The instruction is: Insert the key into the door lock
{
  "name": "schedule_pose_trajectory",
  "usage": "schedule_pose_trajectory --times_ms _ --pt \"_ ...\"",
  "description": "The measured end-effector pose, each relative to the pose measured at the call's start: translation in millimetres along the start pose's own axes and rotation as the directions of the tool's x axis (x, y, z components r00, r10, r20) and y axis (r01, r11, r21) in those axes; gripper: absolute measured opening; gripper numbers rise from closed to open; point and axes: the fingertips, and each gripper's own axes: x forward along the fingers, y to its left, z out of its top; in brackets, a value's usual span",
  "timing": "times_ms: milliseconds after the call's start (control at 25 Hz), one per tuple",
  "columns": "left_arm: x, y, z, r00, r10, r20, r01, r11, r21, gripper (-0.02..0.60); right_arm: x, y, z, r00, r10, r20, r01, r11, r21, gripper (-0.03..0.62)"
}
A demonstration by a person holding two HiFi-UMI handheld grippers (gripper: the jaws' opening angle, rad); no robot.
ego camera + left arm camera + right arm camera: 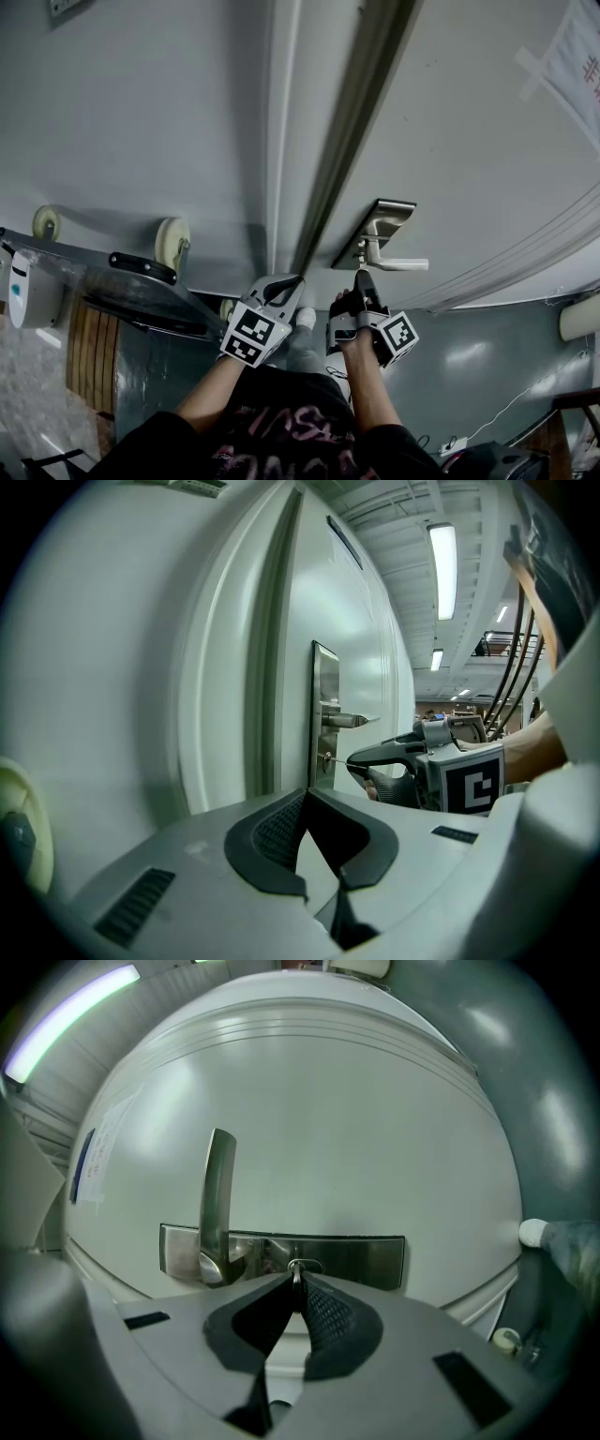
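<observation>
Clenched in the jaws of the right gripper (296,1283), a slim silver key (296,1269) is held at the keyhole of the brushed-steel lock plate (361,1258). Its side-on span to the lock is shown only from the left gripper (306,797), closed on nothing.

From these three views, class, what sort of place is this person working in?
Probably indoors in a workshop-like or institutional building, at a doorway: a pale door with a steel lever handle and lock plate, long fluorescent ceiling lights, and a wheeled cart beside it.

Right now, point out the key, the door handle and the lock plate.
key (296,1275), right gripper view, its blade
door handle (403,264), head view, lever
lock plate (370,1260), right gripper view, right end
</observation>
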Motion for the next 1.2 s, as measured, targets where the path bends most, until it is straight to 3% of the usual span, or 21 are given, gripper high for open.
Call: schedule_pose_trajectory --times_ms 1200 --pt "5.3 9.9 -7.5 1.0 0.011 -0.016 -0.011 1.0 -0.024 0.012 25.9 0.3 1.1 1.0 0.003 -0.008 -0.003 1.0 -0.002 0.08"
